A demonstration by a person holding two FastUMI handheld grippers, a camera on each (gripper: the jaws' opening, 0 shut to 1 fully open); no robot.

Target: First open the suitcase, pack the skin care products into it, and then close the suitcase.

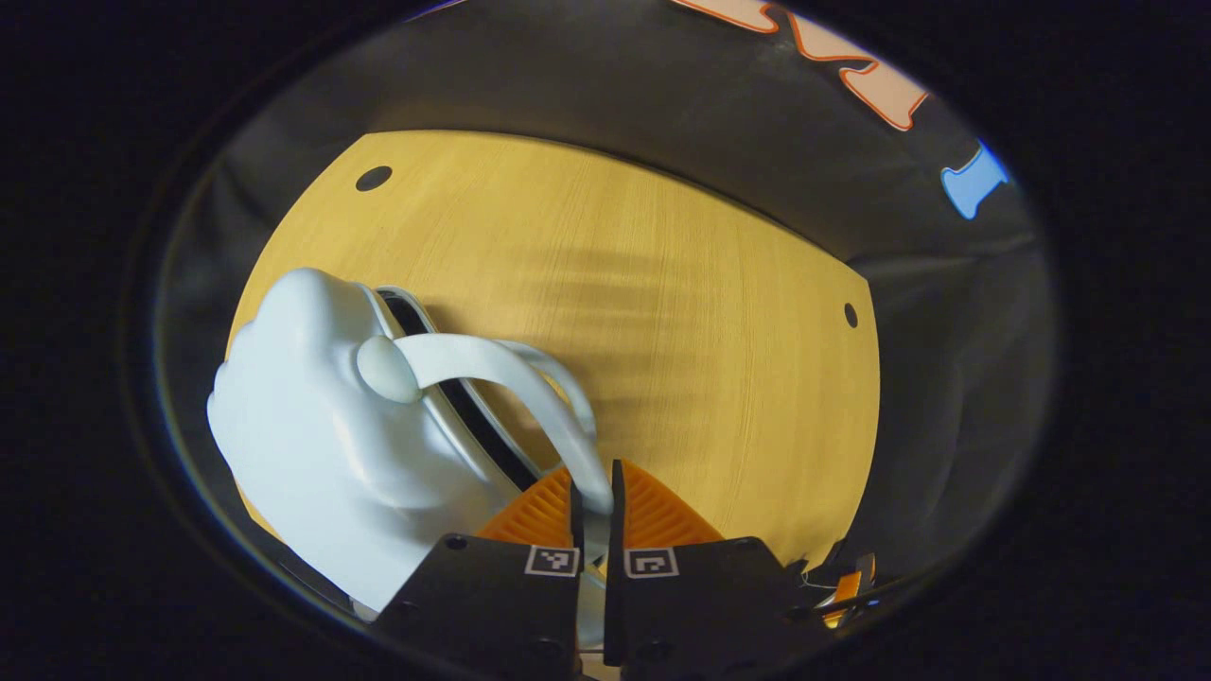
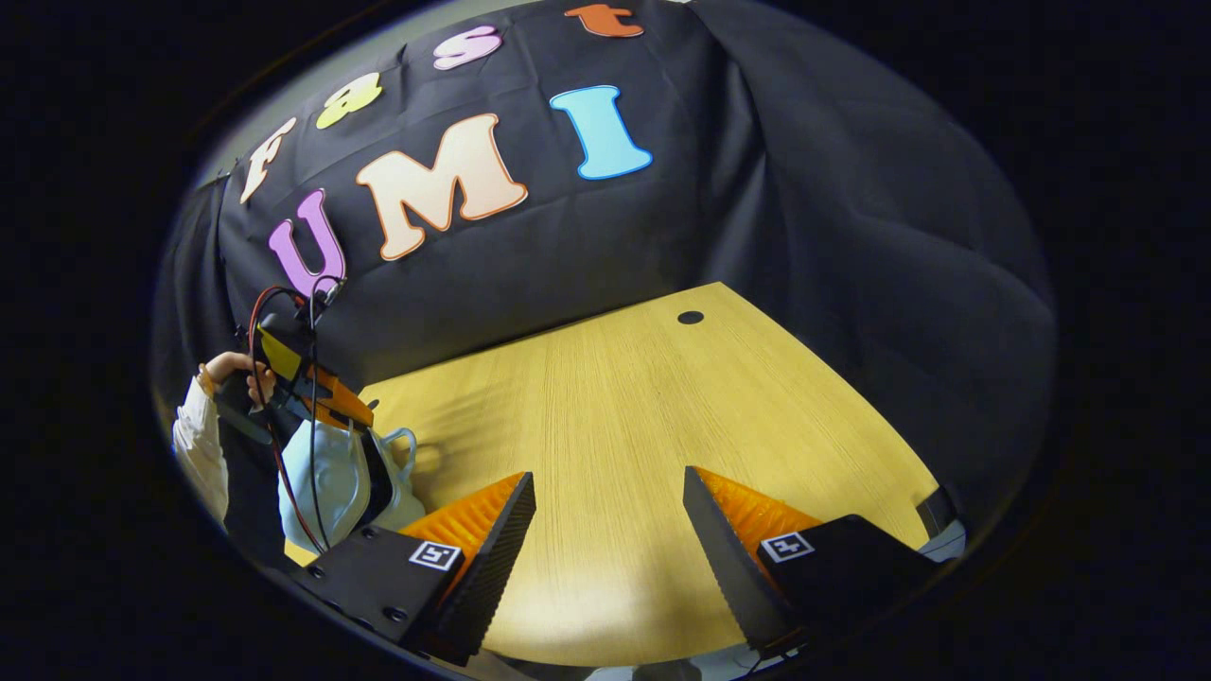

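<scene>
Left gripper view first, and at the left of it stands the suitcase (image 1: 322, 445), a small pale blue hard-shell case standing on the wooden table (image 1: 681, 312), a dark gap running along its seam so it looks partly open. From a round knob on the shell a curved handle (image 1: 516, 378) arcs rightward and down, straight into the left gripper (image 1: 594, 497), whose fingers are pinched together on the lower end of that handle. So the grip is on the handle, not the shell.

How will it handle? The shell looks smooth, glossy and rigid, so I judge it slippery for flat pads and too wide to span; the handle is the sensible hold. It reads as thin moulded plastic, probably light and likely to swing or tip on that single pivot if lifted fast. To open it, the seam edge near the dark gap seems the place to pry.

Right gripper view now: far left, a hand (image 2: 232, 371) in a white sleeve holds the left gripper's body above the suitcase (image 2: 326, 478), near the table's left edge. Moving right, the right gripper (image 2: 608, 525) hovers over bare table (image 2: 662, 397), fingers spread wide, gripping nothing. I can't spot any skin care products.
</scene>
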